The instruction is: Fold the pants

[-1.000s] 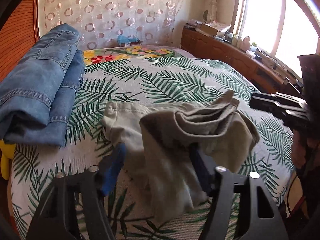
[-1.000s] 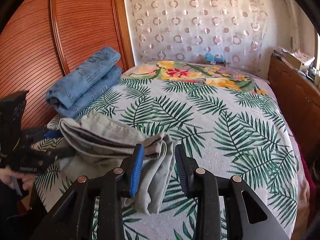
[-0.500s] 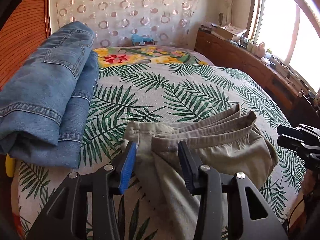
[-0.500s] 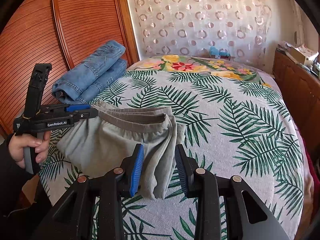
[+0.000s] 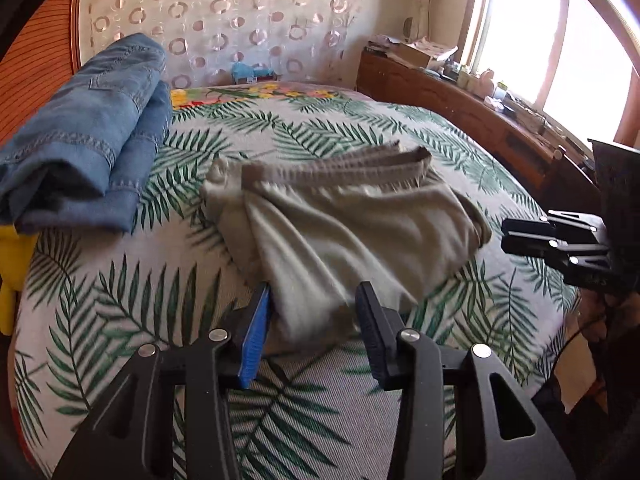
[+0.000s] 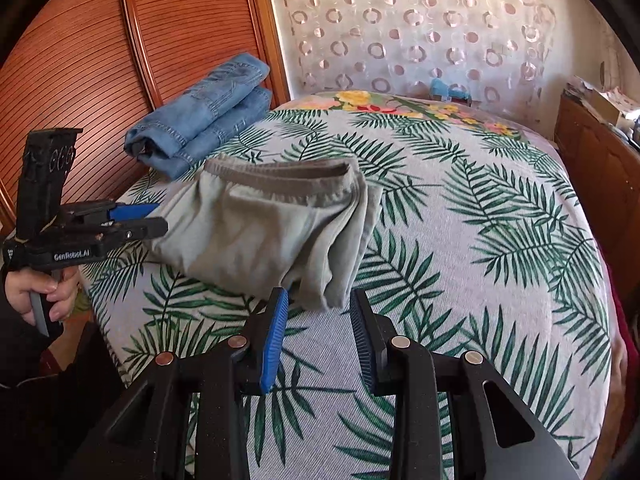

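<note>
Pants (image 5: 344,228) lie folded on the bed (image 5: 120,292); left gripper (image 5: 312,320) and right gripper (image 6: 318,316) both stand part open, gripping nothing, fabric edge between pads.

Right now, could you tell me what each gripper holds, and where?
Nothing: grey pants lie loose on the bed; left gripper and right gripper stand open beside them.

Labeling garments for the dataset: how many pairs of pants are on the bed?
2. Folded grey pants near the bed's front edge; folded blue jeans behind them by the wooden panel. More could be out of frame.
</note>
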{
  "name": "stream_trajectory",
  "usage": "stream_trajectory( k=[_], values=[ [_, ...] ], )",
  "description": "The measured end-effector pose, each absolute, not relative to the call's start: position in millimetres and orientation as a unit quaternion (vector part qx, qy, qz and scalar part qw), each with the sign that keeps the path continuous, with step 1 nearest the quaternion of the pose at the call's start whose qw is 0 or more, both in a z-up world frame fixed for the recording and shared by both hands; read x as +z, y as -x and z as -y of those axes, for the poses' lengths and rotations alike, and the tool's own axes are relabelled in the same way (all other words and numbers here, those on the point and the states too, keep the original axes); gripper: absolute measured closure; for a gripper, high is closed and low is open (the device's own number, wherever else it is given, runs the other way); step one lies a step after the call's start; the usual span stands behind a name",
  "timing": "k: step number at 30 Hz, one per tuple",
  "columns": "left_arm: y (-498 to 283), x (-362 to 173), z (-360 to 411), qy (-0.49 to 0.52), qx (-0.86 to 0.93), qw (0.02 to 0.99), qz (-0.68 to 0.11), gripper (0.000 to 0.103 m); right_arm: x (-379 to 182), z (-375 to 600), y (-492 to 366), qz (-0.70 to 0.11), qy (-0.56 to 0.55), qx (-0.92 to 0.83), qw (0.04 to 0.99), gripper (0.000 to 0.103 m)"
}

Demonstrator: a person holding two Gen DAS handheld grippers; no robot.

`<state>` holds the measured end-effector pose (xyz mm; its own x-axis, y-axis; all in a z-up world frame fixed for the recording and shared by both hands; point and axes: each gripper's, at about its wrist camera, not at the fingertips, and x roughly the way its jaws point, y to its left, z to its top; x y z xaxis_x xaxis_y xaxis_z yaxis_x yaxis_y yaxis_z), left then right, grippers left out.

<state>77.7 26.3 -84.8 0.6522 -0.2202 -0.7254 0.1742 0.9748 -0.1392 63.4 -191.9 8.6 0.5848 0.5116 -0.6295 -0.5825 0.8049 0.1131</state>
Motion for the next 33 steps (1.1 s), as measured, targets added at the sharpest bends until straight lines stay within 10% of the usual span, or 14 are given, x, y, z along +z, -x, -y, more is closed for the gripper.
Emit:
stream_trajectory(
  k=[9, 16, 33],
  values=[
    [-82.1, -96.0, -22.2, 0.026, -0.103, 0.906, -0.41, 0.064, -7.0, 171.9, -72.2, -0.357, 0.07, 0.291, 0.885, 0.08],
    [-86.4, -93.2, -20.0, 0.018, -0.104, 0.912, -0.397, 0.09, -8.3, 171.6, -80.3, -0.351, 0.068, 0.282, 0.89, 0.097],
    [-56.7, -81.0, -39.4, 0.034, -0.102, 0.914, -0.39, 0.091, 4.5, 216.9, -40.0, -0.318, 0.065, 0.262, 0.909, 0.1]
  ],
)
